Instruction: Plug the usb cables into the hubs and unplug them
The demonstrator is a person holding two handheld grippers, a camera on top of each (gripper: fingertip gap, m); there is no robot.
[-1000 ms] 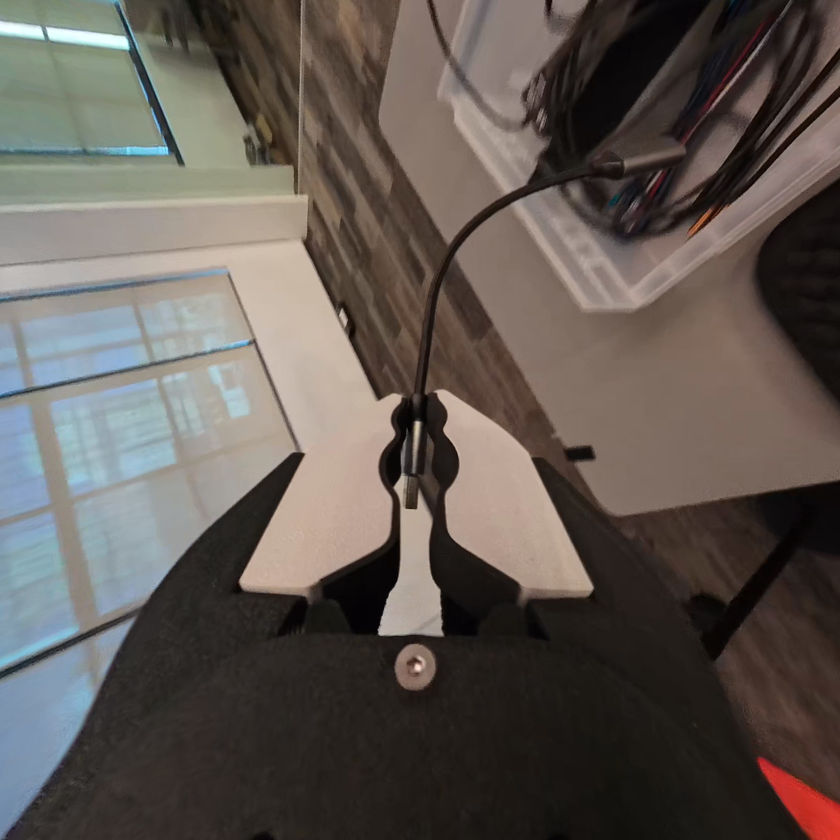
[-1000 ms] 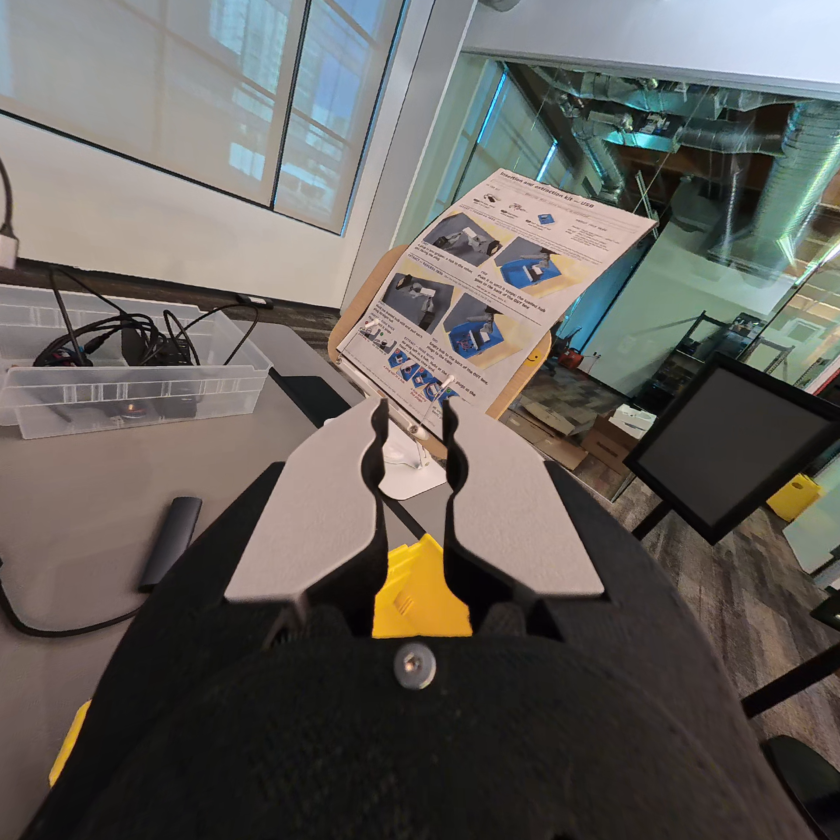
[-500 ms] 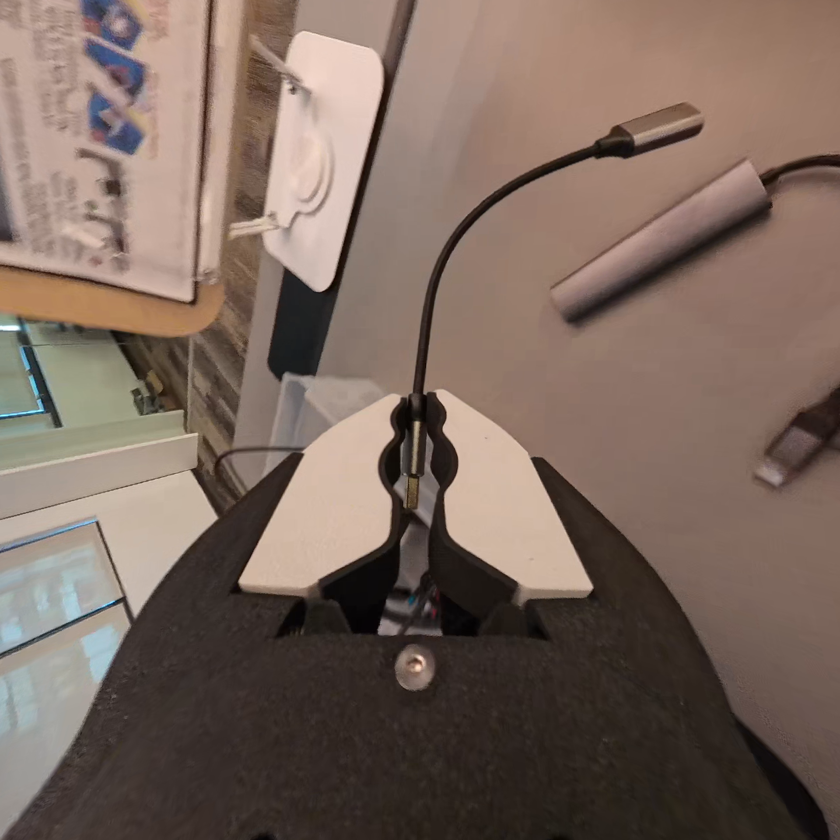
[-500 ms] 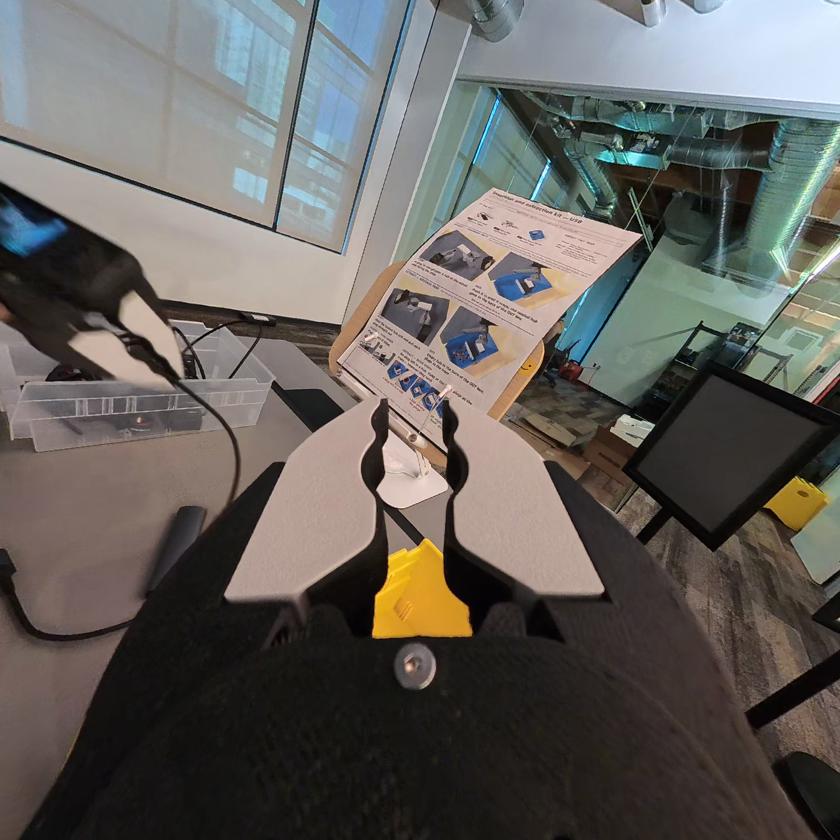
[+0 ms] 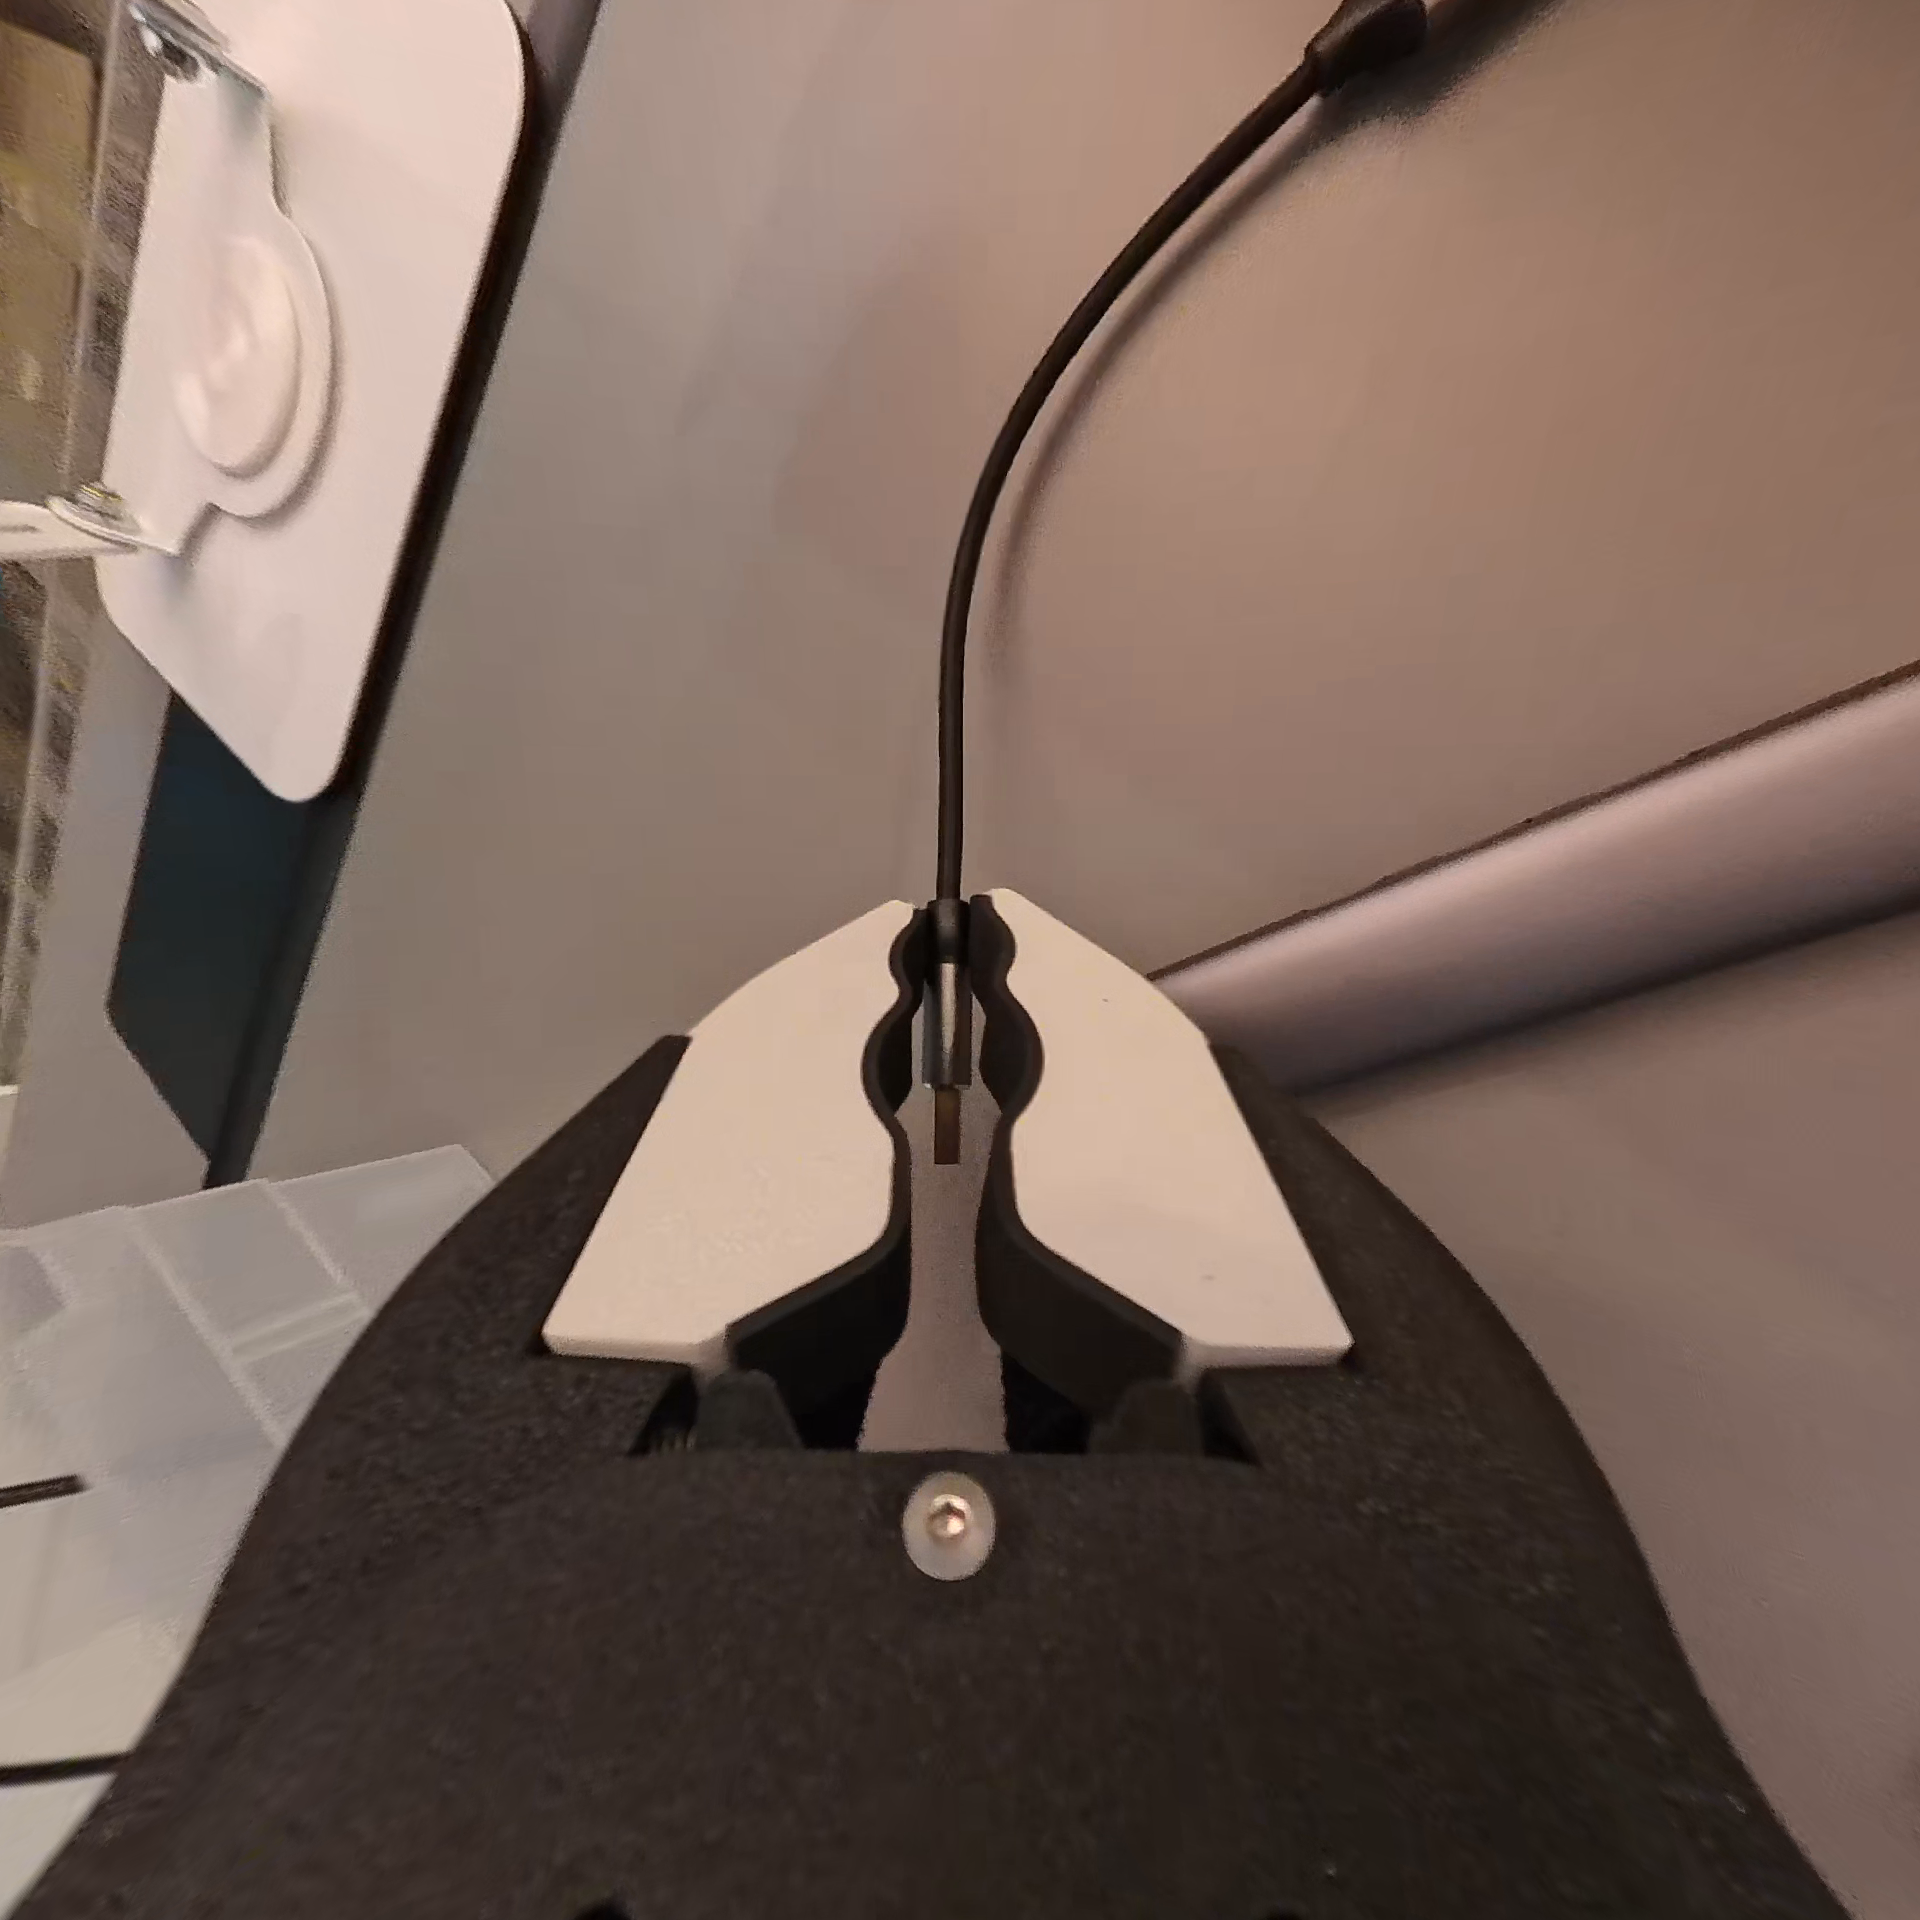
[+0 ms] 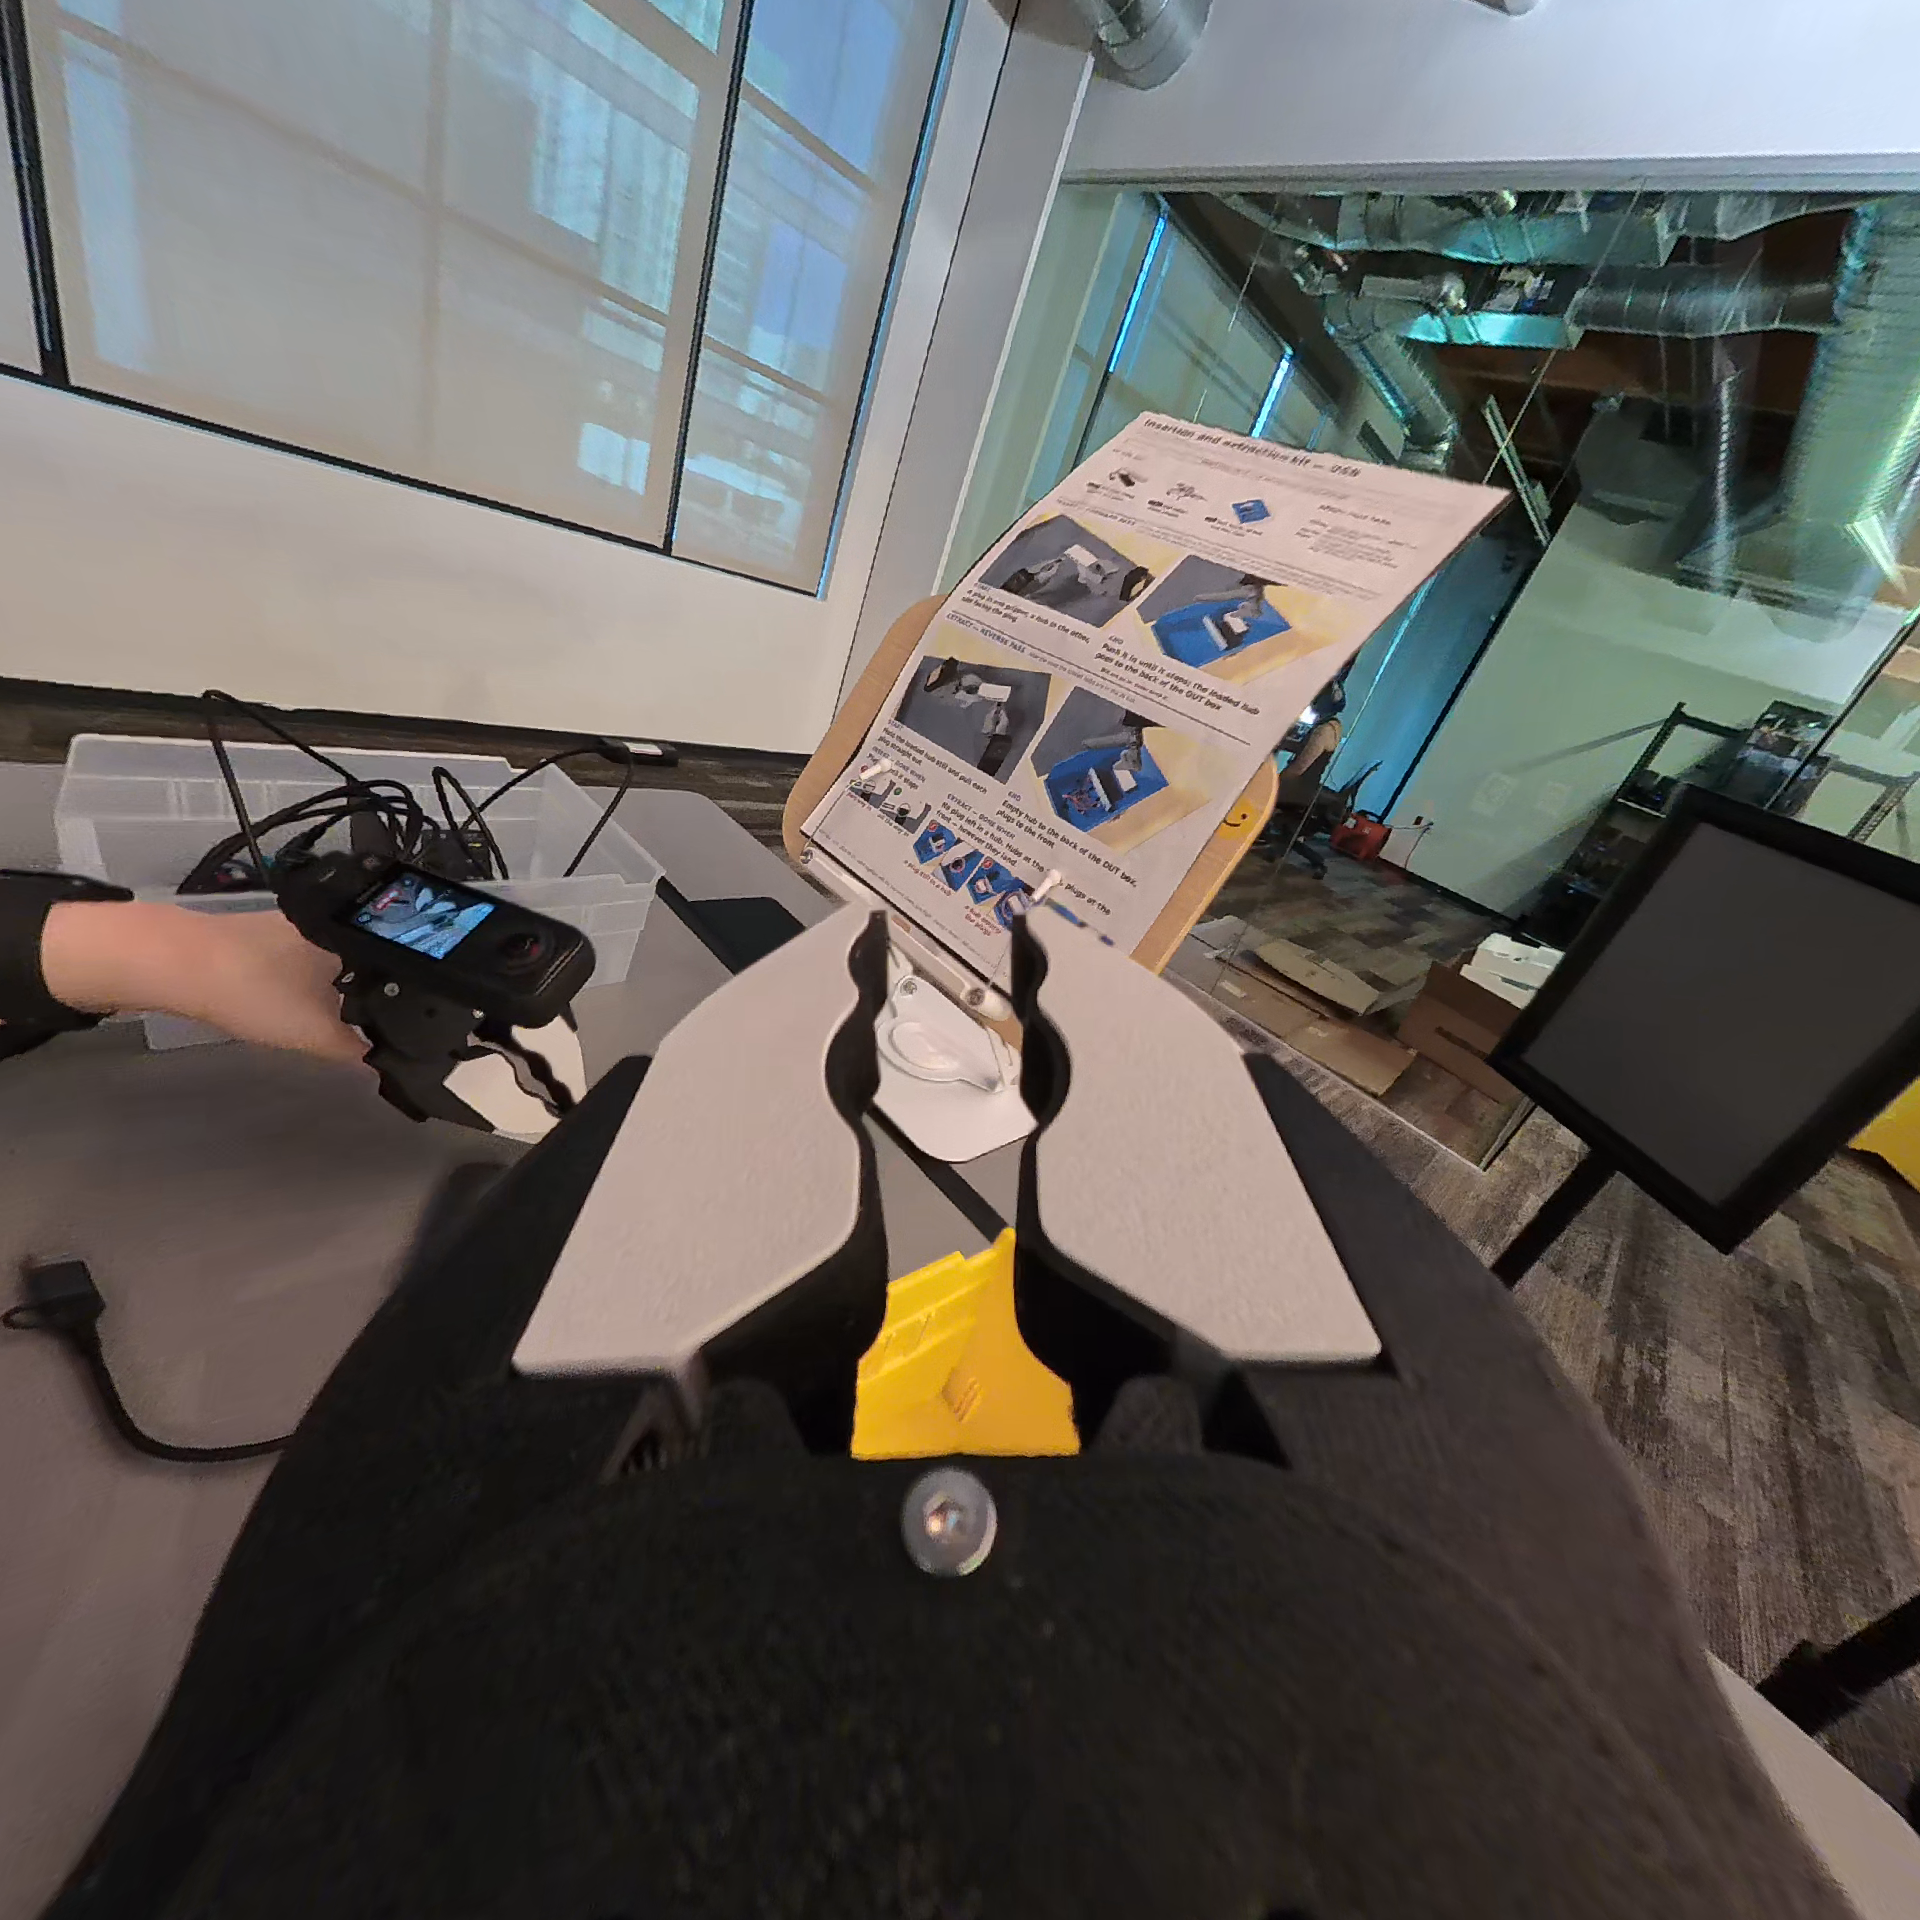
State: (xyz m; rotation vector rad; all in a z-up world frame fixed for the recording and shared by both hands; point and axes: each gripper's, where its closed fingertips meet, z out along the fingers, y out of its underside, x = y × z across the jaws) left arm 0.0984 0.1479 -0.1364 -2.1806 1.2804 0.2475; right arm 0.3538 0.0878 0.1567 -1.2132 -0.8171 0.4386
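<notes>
Counter (image 5: 1351,520) surface fills most of my left wrist view, grey and bare around the left tongs (image 5: 948,914). These tongs are pinched narrow on the USB cable (image 5: 971,644), gripping its plug body so the metal tip points back toward the camera; the black cord arches up and right to its other connector (image 5: 1361,31) at the top edge. Just right of the tongs lies a grey USB hub (image 5: 1558,914), long and rounded, running off the right edge. To the left, a white stand base (image 5: 281,395) sits close to the counter's far edge, beside a dark flat slab (image 5: 208,935).

From the right wrist view, my right tongs (image 6: 948,935) stand spread apart with nothing between them, held above the counter with free room ahead up to the instruction sheet (image 6: 1143,675) on its stand. Beyond that edge the floor drops away, with a dark monitor (image 6: 1714,1018) to the right. The clear plastic bin (image 6: 582,862) at far left holds a tangle of black cables. A second black cable (image 6: 73,1340) lies loose on the counter near me. The left tongs show there too, low over the counter.
</notes>
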